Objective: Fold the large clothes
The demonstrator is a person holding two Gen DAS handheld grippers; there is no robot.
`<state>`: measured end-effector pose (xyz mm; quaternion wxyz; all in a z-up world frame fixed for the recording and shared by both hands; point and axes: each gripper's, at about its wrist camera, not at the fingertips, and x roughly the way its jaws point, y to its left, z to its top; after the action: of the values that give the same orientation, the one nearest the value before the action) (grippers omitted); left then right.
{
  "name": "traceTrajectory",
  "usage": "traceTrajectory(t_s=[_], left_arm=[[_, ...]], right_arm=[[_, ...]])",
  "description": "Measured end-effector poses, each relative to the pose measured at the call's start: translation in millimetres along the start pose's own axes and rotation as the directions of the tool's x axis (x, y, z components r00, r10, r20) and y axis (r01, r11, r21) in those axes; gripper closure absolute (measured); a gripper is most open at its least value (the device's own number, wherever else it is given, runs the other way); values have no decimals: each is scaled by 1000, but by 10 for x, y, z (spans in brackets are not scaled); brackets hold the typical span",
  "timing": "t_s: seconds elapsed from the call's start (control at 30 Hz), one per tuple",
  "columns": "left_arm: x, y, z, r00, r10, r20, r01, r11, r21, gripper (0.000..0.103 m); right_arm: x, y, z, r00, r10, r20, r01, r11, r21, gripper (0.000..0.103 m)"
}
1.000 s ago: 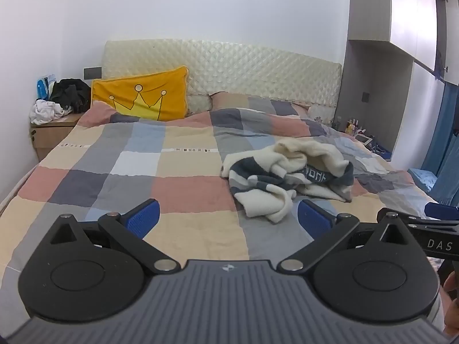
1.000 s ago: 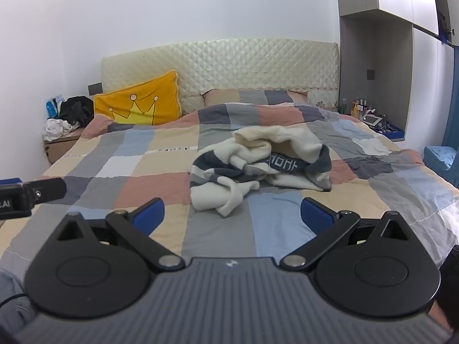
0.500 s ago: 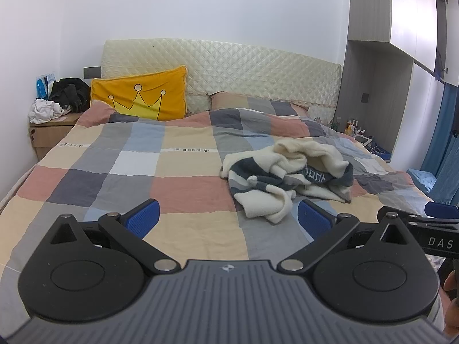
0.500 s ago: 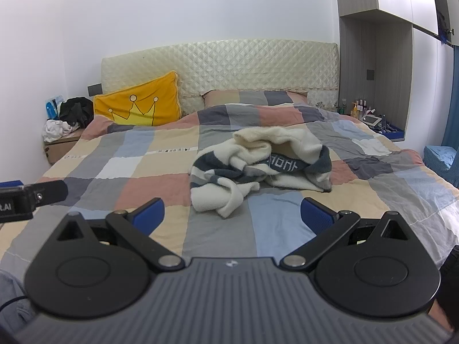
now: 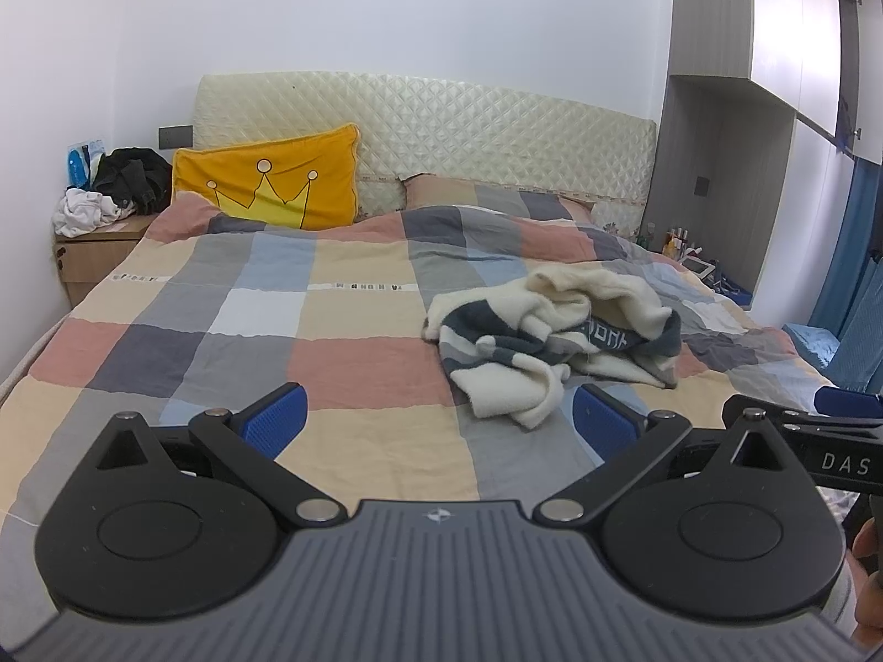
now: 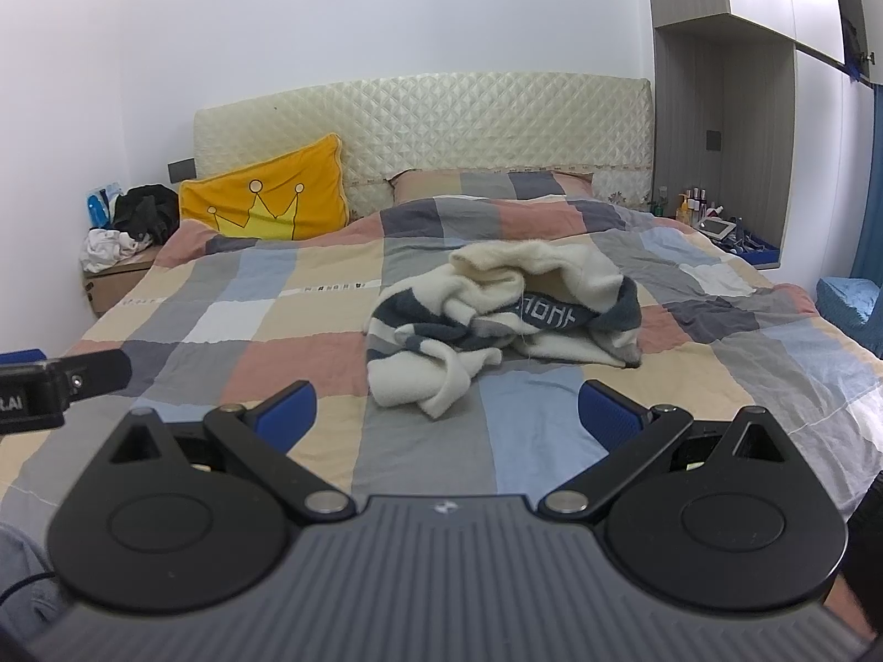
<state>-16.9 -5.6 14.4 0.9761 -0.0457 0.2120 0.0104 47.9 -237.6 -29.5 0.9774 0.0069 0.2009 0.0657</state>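
Note:
A cream and dark grey striped sweater (image 5: 557, 339) (image 6: 496, 320) lies crumpled in a heap on the checked bedspread (image 5: 353, 342) (image 6: 309, 353), right of the bed's middle. My left gripper (image 5: 439, 422) hovers open above the near part of the bed, short of the heap, with nothing between its blue pads. My right gripper (image 6: 450, 416) is also open and empty, facing the heap from just in front of it. Each gripper shows at the edge of the other's view.
A yellow crown pillow (image 5: 270, 185) leans on the quilted headboard (image 5: 441, 127). A bedside cabinet (image 5: 94, 254) at the left carries piled clothes. Shelves with bottles (image 6: 701, 207) and a blue curtain (image 5: 850, 287) stand at the right.
Almost nothing differs; both views have shifted only slightly, and both grippers stay open with the sweater untouched.

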Motion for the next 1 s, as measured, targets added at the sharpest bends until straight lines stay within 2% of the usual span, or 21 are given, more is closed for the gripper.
traceTrajectory(t_s=[0.4,1.0], left_arm=[[234,54,-74,1000,-12,-10,12,1000,-2,0],[316,39,-119,999,-38,-20,38,999,-13,0]], right_arm=[[66,-1,-11,1000,-4,-11,5,1000,6,0],[100,-85,-33,1000,-13,-21,14,999,33,0]])
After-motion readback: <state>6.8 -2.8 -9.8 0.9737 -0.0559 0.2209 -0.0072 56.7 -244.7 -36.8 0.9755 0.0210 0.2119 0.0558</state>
